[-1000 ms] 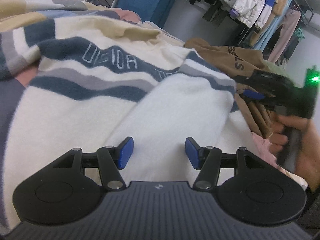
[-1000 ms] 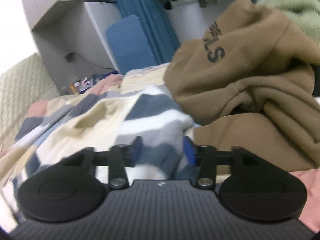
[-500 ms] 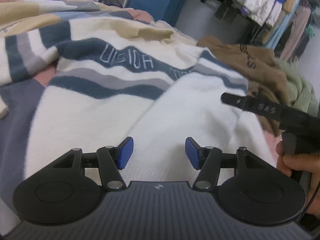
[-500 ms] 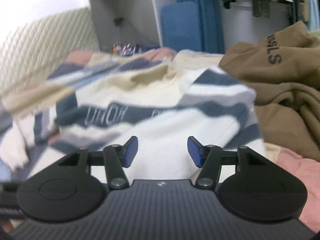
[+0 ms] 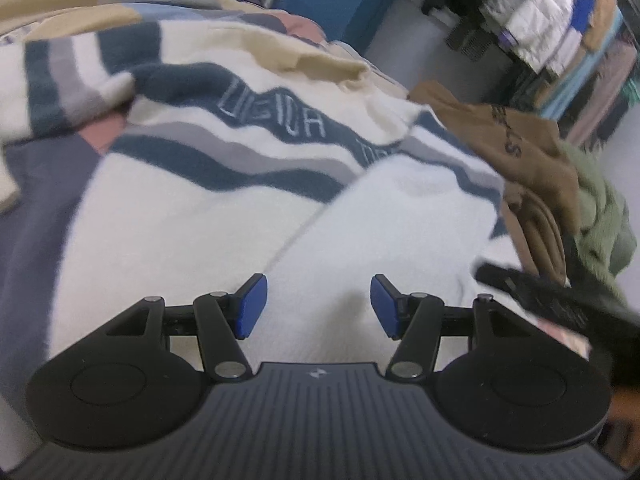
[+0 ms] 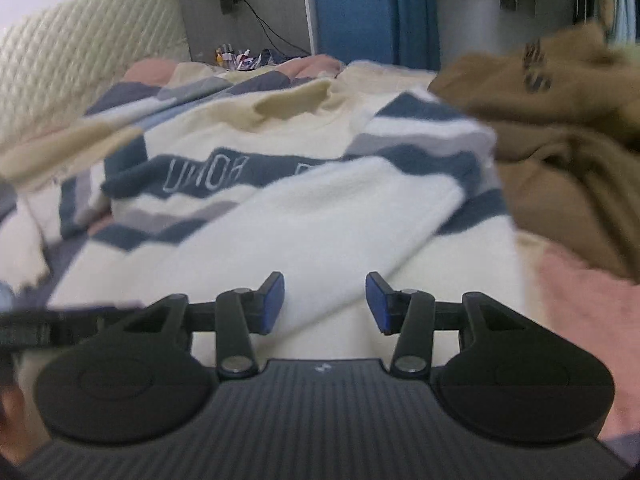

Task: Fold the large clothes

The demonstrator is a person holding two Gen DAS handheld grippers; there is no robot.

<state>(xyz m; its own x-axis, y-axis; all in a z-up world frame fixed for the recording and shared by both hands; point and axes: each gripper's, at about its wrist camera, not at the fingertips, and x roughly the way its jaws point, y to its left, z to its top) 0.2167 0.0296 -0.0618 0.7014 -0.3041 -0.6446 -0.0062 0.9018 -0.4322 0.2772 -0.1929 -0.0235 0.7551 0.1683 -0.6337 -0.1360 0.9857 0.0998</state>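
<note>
A large cream sweater (image 5: 248, 184) with navy and grey wavy stripes and stitched lettering lies spread on the bed. One white sleeve (image 6: 328, 216) is folded diagonally across its body. My left gripper (image 5: 316, 306) hovers open over the white lower part, nothing between its blue pads. My right gripper (image 6: 325, 304) hangs over the folded sleeve's end; its jaws are closing, with cloth below them but nothing pinched. The right gripper's black body (image 5: 560, 304) shows at the right edge of the left wrist view.
A brown hoodie (image 6: 560, 128) with dark lettering is heaped right of the sweater, a green garment (image 5: 600, 216) beside it. A patchwork bedcover (image 6: 592, 300) lies beneath. A clothes rack (image 5: 560, 32), blue curtain (image 6: 412, 8) and quilted headboard (image 6: 80, 52) stand behind.
The right gripper swung left from the brown hoodie to above the sweater's folded sleeve, and its jaws narrowed. The left gripper stayed over the white part, rolling slightly.
</note>
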